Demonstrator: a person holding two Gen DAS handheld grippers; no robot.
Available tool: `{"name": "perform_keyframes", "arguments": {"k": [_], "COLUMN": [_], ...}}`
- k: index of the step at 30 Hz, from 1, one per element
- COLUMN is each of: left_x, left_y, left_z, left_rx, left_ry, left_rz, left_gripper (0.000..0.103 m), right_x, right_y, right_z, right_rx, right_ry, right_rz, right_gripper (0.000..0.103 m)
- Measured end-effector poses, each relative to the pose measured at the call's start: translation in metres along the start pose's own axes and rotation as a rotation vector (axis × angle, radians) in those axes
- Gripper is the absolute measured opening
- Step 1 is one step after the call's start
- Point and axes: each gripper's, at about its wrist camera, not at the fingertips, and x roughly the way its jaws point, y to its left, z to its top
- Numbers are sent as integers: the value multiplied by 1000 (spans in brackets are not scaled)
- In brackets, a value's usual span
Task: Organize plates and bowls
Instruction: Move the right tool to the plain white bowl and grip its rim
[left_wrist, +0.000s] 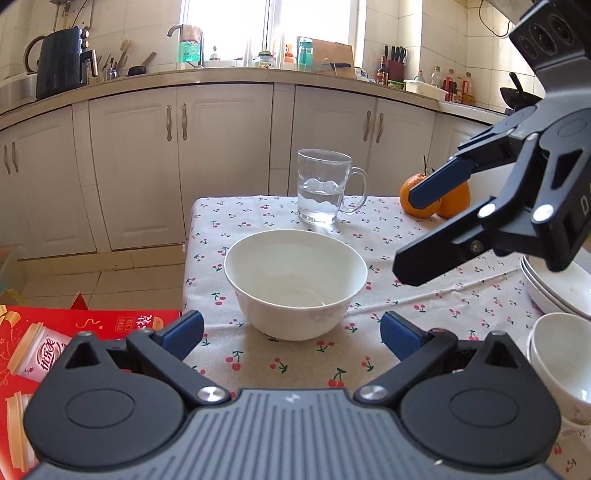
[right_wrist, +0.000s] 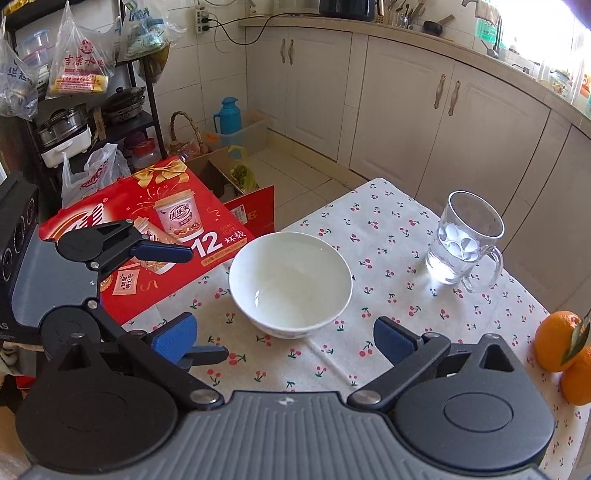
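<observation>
a round white ceramic bowl (left_wrist: 295, 282) is seen on the cherry-print counter (left_wrist: 406, 295), flanked by the left gripper (left_wrist: 291, 328) and right gripper (right_wrist: 284, 334), jaws spread wide and empty.

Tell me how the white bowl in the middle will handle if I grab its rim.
The bowl looks like glazed ceramic, so probably stiff, slick and chippable. Its foot is narrower than its rim, so a one-sided pinch may tip it. It looks empty, so likely light enough to lift by the rim.

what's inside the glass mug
The glass mug holds clear water, filling roughly its lower third; nothing else shows in it. The white bowl beside it looks empty.
</observation>
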Motion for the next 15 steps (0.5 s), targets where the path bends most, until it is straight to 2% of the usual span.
{"name": "perform_keyframes", "arguments": {"k": [15], "left_x": [31], "left_y": [-3], "left_z": [4], "left_rx": [58], "left_ry": [8], "left_rz": [-14], "left_gripper": [101], "right_x": [69], "right_y": [-41], "right_z": [19], "right_rx": [37], "right_ry": [80], "right_rz": [87], "right_gripper": [101]}}
